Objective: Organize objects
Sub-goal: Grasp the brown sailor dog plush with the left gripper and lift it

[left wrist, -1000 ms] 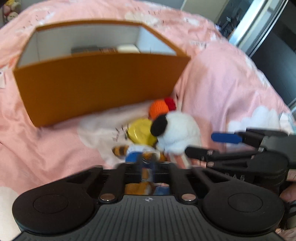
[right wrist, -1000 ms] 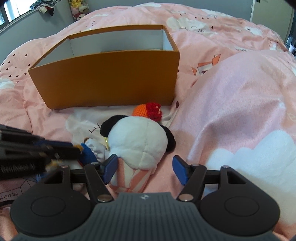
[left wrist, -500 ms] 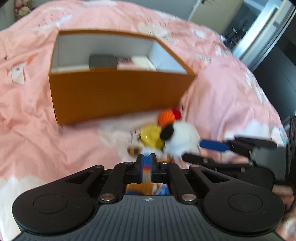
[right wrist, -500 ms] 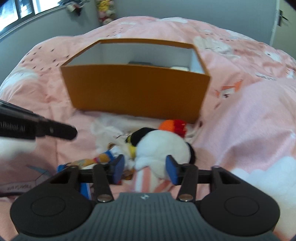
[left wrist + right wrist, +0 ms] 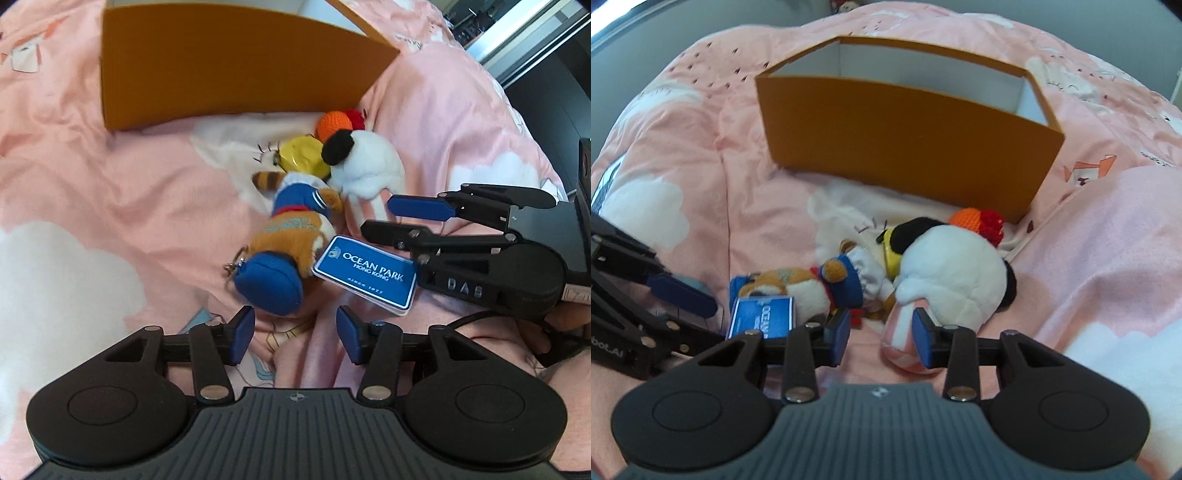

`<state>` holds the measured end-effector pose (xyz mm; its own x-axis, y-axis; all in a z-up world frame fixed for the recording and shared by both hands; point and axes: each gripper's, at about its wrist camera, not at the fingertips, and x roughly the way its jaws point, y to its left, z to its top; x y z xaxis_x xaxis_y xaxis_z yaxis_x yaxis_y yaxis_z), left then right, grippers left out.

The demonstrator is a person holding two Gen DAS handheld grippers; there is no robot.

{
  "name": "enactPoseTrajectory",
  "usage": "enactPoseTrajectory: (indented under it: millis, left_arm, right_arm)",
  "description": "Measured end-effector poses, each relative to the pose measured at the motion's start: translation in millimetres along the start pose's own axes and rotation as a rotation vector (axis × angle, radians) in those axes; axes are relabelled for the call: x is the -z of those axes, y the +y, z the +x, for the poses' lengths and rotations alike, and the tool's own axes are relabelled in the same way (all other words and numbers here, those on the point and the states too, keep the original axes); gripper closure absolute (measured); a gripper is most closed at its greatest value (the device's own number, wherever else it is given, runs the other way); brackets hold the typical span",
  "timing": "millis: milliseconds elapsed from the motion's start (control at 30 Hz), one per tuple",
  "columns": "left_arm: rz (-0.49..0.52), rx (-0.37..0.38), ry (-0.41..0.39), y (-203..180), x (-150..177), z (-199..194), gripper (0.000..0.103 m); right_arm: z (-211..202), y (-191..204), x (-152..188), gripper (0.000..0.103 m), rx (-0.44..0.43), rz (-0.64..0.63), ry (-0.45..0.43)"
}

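Observation:
A brown plush keychain toy in blue clothes (image 5: 284, 243) (image 5: 812, 284) lies on the pink bedspread with a blue "Ocean Park" tag (image 5: 365, 275) (image 5: 761, 317). Beside it lie a white and black plush (image 5: 365, 166) (image 5: 949, 266), a yellow round item (image 5: 303, 157) and an orange-red crochet ball (image 5: 338, 120) (image 5: 979, 219). An orange box (image 5: 236, 62) (image 5: 905, 140) stands behind them. My left gripper (image 5: 291, 336) is open and empty, just short of the brown toy's blue cap. My right gripper (image 5: 881, 332) is open, with the white plush's pink striped end between its fingers.
The pink bedspread (image 5: 92, 184) is soft and wrinkled, rising in a hump to the right (image 5: 1108, 240). The right gripper's arm (image 5: 480, 251) lies close to my left gripper's right side. A dark doorway (image 5: 546, 55) is at the far right.
My left gripper was shut on the brown toy, and has opened and let it go onto the bed. Both grippers have come lower and closer to the toys; the right one has narrowed.

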<state>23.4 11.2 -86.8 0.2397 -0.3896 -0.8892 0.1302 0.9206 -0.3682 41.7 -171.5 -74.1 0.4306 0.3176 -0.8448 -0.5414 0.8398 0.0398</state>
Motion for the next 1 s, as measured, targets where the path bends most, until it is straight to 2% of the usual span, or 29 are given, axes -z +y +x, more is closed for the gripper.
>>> enactPoseTrajectory:
  millis: [33,133,200,233,267,367,567,733,800,867,933,1000]
  left_arm:
    - [0.000,0.009,-0.008,1.2,0.9,1.6,0.045]
    - [0.021,0.006,-0.045,-2.7,0.6,1.2,0.060]
    - [0.058,-0.021,-0.088,-9.1,0.4,-5.5,0.067]
    - [0.073,-0.046,-0.111,-11.7,-0.8,-8.9,0.077]
    - [0.081,-0.074,-0.135,-12.5,-1.8,-11.8,0.081]
    - [0.073,-0.128,-0.197,-10.9,-10.4,-17.8,0.082]
    - [0.041,-0.157,-0.262,-4.3,-27.2,-18.9,0.083]
    - [-0.073,-0.185,-0.291,14.0,-36.9,-15.8,0.083]
    - [-0.119,-0.184,-0.308,20.5,-35.7,-20.7,0.083]
    - [-0.139,-0.193,-0.328,21.9,-32.6,-27.7,0.083]
    - [-0.142,-0.192,-0.332,20.6,-29.1,-33.2,0.083]
    - [-0.151,-0.167,-0.294,20.3,-26.0,-32.8,0.083]
  right_arm:
    - [2.2,1.7,0.6,0.063,-0.007,-0.015,0.015]
    - [4.9,6.4,0.9,0.063,-0.019,-0.040,0.027]
    - [3.4,6.8,0.2,0.064,-0.022,-0.043,0.012]
    - [2.8,6.3,-0.4,0.064,-0.027,-0.040,0.005]
    - [3.0,5.8,-1.3,0.064,-0.033,-0.039,0.000]
    - [3.6,5.8,-6.2,0.065,-0.046,-0.043,-0.016]
    - [17.0,7.1,-21.4,0.072,-0.083,-0.060,-0.022]
    - [29.7,10.3,-33.8,0.072,-0.125,-0.070,-0.046]
    - [36.2,10.9,-39.5,0.073,-0.116,-0.065,-0.052]
    - [44.5,10.4,-43.8,0.079,-0.100,-0.051,-0.046]
    - [53.4,8.1,-47.1,0.080,-0.092,-0.026,-0.036]
    - [57.6,5.4,-48.9,0.081,-0.092,-0.008,-0.039]
